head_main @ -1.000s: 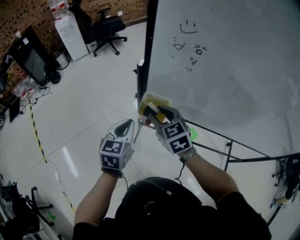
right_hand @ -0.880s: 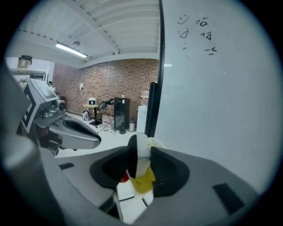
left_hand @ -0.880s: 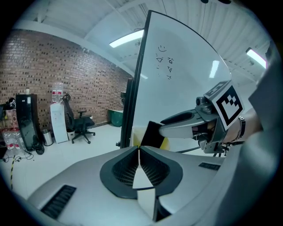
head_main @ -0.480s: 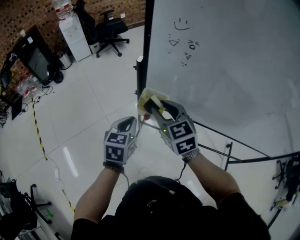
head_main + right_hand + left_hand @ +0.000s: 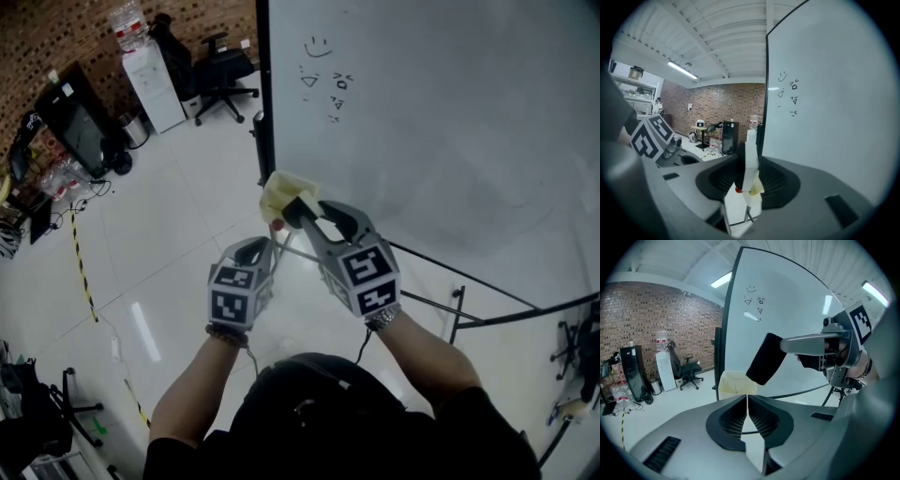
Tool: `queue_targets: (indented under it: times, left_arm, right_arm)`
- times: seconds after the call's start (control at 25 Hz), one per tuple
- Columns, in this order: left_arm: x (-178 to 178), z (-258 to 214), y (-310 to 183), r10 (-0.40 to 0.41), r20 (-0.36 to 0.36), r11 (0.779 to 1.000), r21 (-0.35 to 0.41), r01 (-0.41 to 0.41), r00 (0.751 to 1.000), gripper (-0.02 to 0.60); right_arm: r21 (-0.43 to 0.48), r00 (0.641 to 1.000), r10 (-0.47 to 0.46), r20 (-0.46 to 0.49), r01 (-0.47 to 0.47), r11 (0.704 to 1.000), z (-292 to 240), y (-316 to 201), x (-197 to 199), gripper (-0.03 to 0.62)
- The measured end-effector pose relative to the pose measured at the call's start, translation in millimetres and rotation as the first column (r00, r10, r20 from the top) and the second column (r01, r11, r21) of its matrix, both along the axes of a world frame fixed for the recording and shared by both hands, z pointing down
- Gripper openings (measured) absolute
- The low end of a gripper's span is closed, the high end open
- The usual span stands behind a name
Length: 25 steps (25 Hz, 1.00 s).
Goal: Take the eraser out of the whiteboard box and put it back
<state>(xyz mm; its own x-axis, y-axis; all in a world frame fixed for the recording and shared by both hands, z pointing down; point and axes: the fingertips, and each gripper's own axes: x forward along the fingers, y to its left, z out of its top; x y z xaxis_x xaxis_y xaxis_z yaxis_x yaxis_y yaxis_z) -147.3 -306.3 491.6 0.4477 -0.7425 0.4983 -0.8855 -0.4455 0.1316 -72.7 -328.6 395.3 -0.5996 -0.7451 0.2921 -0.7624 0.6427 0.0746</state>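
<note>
The eraser [image 5: 302, 212], a black block with a pale face, sits between the jaws of my right gripper [image 5: 306, 216], which is shut on it. It hangs just above and to the right of the pale yellow whiteboard box [image 5: 277, 192] at the board's lower left corner. In the left gripper view the eraser [image 5: 765, 359] shows as a dark slab over the box [image 5: 736, 383]. In the right gripper view the eraser [image 5: 750, 159] stands edge-on between the pads. My left gripper [image 5: 253, 253] is shut and empty, low and left of the box; its jaws [image 5: 747, 404] meet.
The whiteboard [image 5: 450, 122] fills the right, with small drawings [image 5: 323, 75] near its top left. Its black frame [image 5: 263, 94] and stand bars [image 5: 450, 305] run beside and below my hands. An office chair [image 5: 223, 66], a water dispenser [image 5: 150, 80] and a monitor [image 5: 75, 131] stand far left.
My right gripper has risen with the eraser, which now sits clear above the box instead of at its mouth. The left gripper has drifted a little toward the box.
</note>
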Motion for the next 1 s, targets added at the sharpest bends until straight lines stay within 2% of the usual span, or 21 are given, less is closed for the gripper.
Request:
queue_targets:
  times: [0.32, 1.0]
  left_arm:
    - [30, -10, 38, -0.026, 0.009, 1.0, 0.015, 0.026, 1.0, 0.0]
    - [95, -9, 137, -0.083, 0.032, 0.997, -0.001, 0.083, 0.996, 0.0]
  right_arm:
    - [0.012, 0.999, -0.043, 0.029, 0.043, 0.999, -10, 44, 28, 0.167]
    - [-0.011, 0.99, -0.119, 0.074, 0.12, 0.993, -2, 141, 89, 0.166]
